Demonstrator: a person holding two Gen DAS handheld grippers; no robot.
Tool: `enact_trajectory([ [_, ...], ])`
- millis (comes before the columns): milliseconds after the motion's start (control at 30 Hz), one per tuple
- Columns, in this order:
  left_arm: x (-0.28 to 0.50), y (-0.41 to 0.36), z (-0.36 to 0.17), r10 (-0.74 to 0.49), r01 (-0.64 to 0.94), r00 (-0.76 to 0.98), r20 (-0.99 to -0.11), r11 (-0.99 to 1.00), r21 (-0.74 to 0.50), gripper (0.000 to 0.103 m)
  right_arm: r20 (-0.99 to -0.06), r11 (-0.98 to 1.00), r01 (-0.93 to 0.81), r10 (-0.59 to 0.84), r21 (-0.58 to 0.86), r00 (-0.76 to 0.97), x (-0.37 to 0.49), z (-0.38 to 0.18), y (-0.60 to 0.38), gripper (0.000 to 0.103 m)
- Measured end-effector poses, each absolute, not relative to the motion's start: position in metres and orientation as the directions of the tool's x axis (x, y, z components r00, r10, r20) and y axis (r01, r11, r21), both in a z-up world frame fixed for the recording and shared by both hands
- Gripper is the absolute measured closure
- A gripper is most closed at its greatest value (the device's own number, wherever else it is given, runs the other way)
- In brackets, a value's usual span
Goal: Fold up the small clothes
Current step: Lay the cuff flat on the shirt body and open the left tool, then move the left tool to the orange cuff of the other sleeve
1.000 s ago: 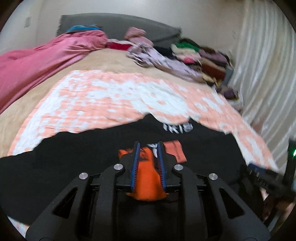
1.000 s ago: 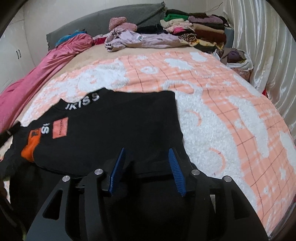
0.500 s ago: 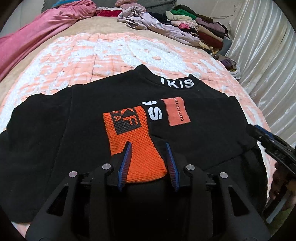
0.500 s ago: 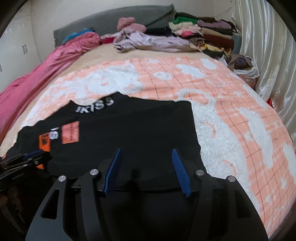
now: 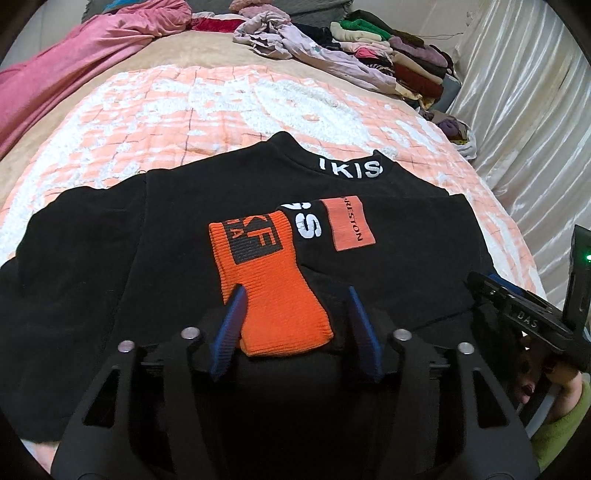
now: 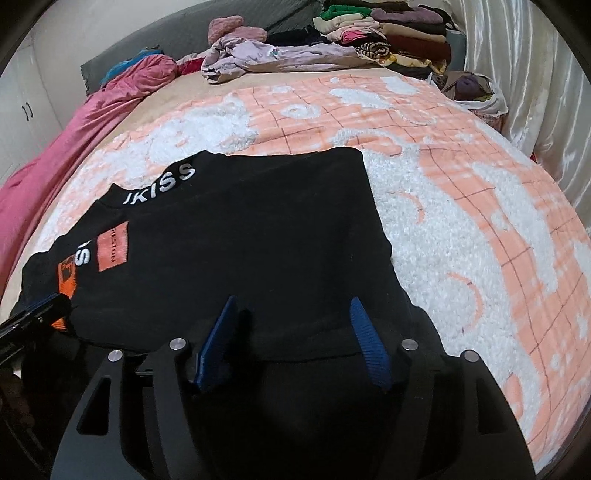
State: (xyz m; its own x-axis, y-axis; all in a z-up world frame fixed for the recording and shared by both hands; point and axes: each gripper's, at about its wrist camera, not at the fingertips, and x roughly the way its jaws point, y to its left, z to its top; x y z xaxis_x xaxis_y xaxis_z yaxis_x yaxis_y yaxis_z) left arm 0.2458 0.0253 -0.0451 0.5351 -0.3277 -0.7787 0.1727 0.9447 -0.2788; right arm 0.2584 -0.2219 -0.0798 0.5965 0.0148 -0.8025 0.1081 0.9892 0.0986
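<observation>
A black sweatshirt [image 5: 173, 229] with white collar lettering lies flat on the peach-and-white blanket [image 5: 184, 107]. Its right sleeve is folded across the body, and the orange cuff [image 5: 273, 288] lies in the middle. My left gripper [image 5: 295, 295] is open, its blue fingers either side of the cuff's end, holding nothing. My right gripper [image 6: 291, 310] is open over the sweatshirt's [image 6: 240, 236] near right part, empty. The right gripper also shows at the right edge of the left wrist view [image 5: 517, 306].
A pink duvet [image 5: 74, 59] runs along the bed's left side. A loose lilac garment [image 6: 266, 55] and a stack of folded clothes [image 6: 388, 29] lie at the far end. A pale curtain [image 5: 524, 92] hangs on the right.
My left gripper was shut on the orange cuff, laid it down on the sweatshirt and opened wider, drawing back a little. My right gripper stayed open and barely moved.
</observation>
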Motion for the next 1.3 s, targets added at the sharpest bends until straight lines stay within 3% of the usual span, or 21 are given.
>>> enact_trajectory([
  [333,0.241,0.031,-0.033,-0.299,0.161,0.558,-0.774,0.954,-0.252,0.030,-0.782,0.991,0.101,0.009,0.092,0.623,0.248,-0.066,-0.215,0.019],
  [600,0.237,0.045,-0.022,-0.264,0.131,0.592,-0.762,0.964,-0.232,0.017,-0.777,0.991,0.095,0.017,0.098,0.630,0.243,-0.061,-0.210,0.018],
  [933,0.223,0.070,-0.007,-0.143,0.055,0.669,-0.729,0.988,-0.143,0.015,-0.756,0.995,0.033,0.046,0.089,0.653,0.238,-0.043,-0.182,0.011],
  [1300,0.191,0.098,-0.003,-0.109,-0.002,0.714,-0.692,0.987,-0.158,0.015,-0.737,0.994,-0.035,0.098,0.100,0.669,0.228,-0.024,-0.152,0.009],
])
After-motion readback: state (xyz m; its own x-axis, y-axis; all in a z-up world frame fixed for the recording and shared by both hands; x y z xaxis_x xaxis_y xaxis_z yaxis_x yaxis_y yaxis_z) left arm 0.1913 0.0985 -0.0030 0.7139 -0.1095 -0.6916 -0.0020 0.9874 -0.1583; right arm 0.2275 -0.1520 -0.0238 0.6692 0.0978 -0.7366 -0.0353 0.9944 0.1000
